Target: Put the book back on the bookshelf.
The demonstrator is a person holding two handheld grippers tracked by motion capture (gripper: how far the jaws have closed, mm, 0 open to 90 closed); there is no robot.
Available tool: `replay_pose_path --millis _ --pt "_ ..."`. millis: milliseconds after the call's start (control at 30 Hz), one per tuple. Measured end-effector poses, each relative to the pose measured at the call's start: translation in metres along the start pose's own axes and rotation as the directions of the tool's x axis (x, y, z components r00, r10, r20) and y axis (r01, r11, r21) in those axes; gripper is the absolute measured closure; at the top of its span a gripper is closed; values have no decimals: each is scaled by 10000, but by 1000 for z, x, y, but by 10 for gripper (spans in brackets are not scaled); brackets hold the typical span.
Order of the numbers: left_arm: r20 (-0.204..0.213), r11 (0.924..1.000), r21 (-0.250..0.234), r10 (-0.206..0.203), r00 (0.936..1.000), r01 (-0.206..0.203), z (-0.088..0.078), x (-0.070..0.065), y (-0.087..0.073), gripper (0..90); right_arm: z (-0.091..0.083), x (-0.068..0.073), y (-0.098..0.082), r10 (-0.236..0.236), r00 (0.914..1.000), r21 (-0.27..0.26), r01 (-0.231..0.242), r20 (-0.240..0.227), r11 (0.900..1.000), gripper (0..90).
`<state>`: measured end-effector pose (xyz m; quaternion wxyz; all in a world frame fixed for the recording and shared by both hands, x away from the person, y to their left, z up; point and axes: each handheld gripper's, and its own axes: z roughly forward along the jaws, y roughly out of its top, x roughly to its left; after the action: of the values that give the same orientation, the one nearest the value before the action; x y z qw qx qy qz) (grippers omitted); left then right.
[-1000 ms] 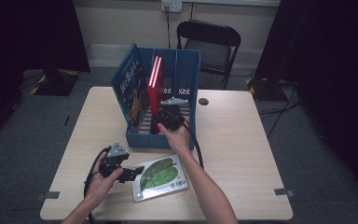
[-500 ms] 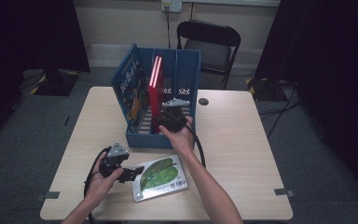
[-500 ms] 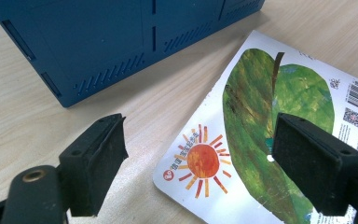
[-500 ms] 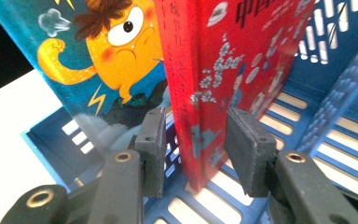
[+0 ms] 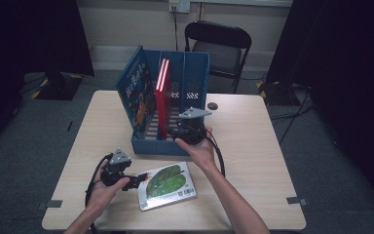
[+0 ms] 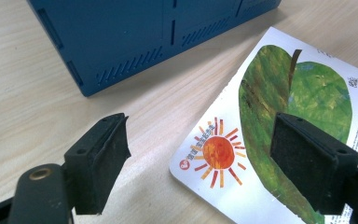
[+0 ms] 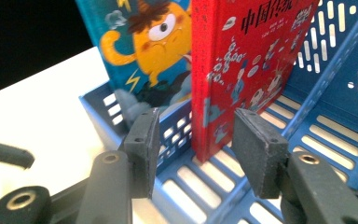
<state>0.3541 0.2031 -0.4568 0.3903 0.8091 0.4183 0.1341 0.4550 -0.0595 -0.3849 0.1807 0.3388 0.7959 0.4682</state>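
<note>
Red book [image 7: 242,70] stood upright in the blue file rack [image 5: 195,83], its lower spine edge resting on the slatted floor of a compartment. My right hand-held gripper [image 7: 193,149] sat just in front of it; its jaws had just been opening, and I saw both pads clear of the cover, one on either side of the spine, with nothing pressed between them. From the high view that right hand-held gripper [image 5: 187,127] was at the rack's open front, the hand cupped beneath it and the grey plate on top. To the left of the red book, in the neighbouring slot, a picture book with a yellow one-eyed monster [image 7: 154,51] leaned against the rack's outer wall.

My left hand-held gripper [image 6: 200,163] hovered low over the near part of the tabletop [image 5: 258,146], its jaws spread wide and holding nothing. One pad sat over bare wood, the other over the cover of a flat-lying book with a green leaf [image 6: 303,93] and a small orange sun at its corner. I could not tell whether that pad touched the cover. In the high view the leaf book [image 5: 168,185] lay near the front edge, well apart from the rack, with the left hand-held gripper [image 5: 126,179] just beside its left edge. A black folding chair [image 5: 219,44] stood beyond the far side of the tabletop.
</note>
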Motion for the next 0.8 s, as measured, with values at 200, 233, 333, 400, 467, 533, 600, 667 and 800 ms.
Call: replay_pose_path --millis 200,233,333,400,467,533,600,667,800 --pt "-66 10000 -16 4 10000 -4 -4 -3 -2 202 -27 7 -10 -326 9993 -57 325 -196 9995 466" --pt "-66 10000 -16 4 10000 -4 -4 -3 -2 205 -27 7 -10 -326 9993 -57 325 -196 9995 466" --pt "-142 9998 176 -111 9998 113 -3 -4 -3 226 -43 11 -22 -453 9987 95 455 -223 9989 458" --pt "-122 9997 200 -150 9998 153 -3 -5 -3 233 -49 13 -30 -472 9985 127 475 -265 9988 455" --pt "-112 9995 229 -217 9997 219 -3 -5 -4 244 -55 15 -39 -475 9984 171 481 -314 9987 451" --pt "-64 9991 250 -328 9994 329 -2 -5 -6 259 -58 17 -47 -503 9978 368 519 -429 9980 435" --pt "114 9990 242 -369 9993 366 -1 -6 -7 273 -60 19 -55 -407 9977 537 436 -541 9976 432" --pt "80 9991 298 -301 9995 299 -1 -6 -7 299 -61 20 -60 -452 9971 629 490 -606 9968 430" --pt "145 9984 551 -153 9998 145 3 -9 -9 320 -61 21 -78 -414 9969 1020 481 -667 9936 411"
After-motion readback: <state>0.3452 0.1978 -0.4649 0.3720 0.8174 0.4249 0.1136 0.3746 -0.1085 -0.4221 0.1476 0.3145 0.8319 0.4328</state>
